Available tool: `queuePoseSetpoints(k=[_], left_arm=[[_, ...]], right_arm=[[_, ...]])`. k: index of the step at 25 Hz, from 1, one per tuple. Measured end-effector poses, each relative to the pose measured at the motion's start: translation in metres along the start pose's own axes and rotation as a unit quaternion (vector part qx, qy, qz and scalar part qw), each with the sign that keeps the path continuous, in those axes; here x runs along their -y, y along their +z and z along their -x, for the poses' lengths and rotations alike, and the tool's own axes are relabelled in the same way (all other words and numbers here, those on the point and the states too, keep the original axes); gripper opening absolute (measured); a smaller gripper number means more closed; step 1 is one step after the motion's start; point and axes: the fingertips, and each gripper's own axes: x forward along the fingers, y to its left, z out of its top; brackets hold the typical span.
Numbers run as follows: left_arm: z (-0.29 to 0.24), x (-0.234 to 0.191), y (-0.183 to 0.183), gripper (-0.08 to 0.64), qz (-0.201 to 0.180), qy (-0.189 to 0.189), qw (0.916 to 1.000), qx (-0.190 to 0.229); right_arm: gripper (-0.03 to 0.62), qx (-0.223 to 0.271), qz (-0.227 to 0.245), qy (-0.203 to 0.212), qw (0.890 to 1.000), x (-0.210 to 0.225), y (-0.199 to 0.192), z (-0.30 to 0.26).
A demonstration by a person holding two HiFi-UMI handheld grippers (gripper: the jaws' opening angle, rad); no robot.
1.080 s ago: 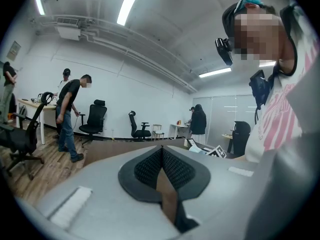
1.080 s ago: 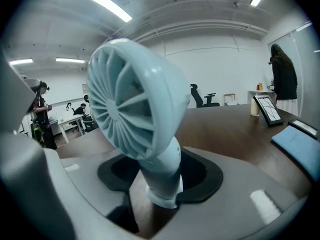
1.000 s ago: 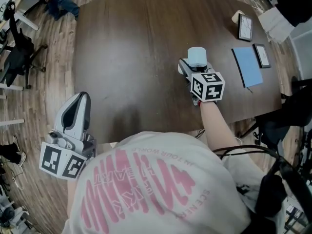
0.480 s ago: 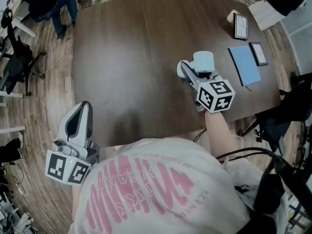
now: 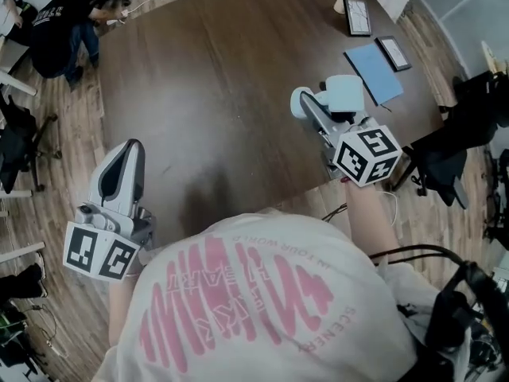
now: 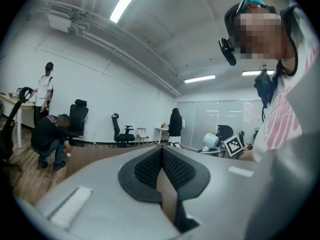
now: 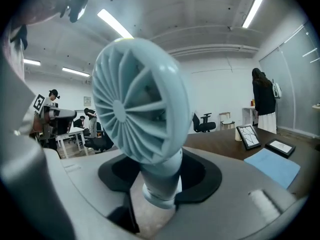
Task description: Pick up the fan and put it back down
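Grey and empty, the left gripper point(image 5: 131, 151) hangs off the near left corner of the table point(image 5: 207, 70). Only its own view shows the ribbed pads point(image 6: 145, 166) pressed together on nothing. Further right, the right gripper point(image 5: 318, 106) clamps the pale blue fan point(image 5: 346, 94) by its stem. We see its grille point(image 7: 132, 101) upright above the jaws, apparently lifted clear of the table.

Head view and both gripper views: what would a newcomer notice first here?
The pale blue plastic fan with a round ribbed grille fills the right gripper view, its stem clamped in the right tongs over the near edge of the dark brown wooden table. The left tongs are shut on nothing, out past the table's near left edge above the plank floor.
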Motion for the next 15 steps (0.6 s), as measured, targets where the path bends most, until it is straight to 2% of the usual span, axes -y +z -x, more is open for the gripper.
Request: queuePoseSetpoints(k=[6,15], left_arm=[[0.003,0.000,0.017,0.017,-0.009,-0.034,0.9994,0.008],[0.041,0.004,0.014,0.017,-0.003,-0.074,0.9972,0.010]], right_arm=[[0.215,0.026,-0.012,0.005,1.000,-0.038,0.020,0.033],[0.215,0.038,0.003,0.014,0.999,-0.109,0.019,0.055]])
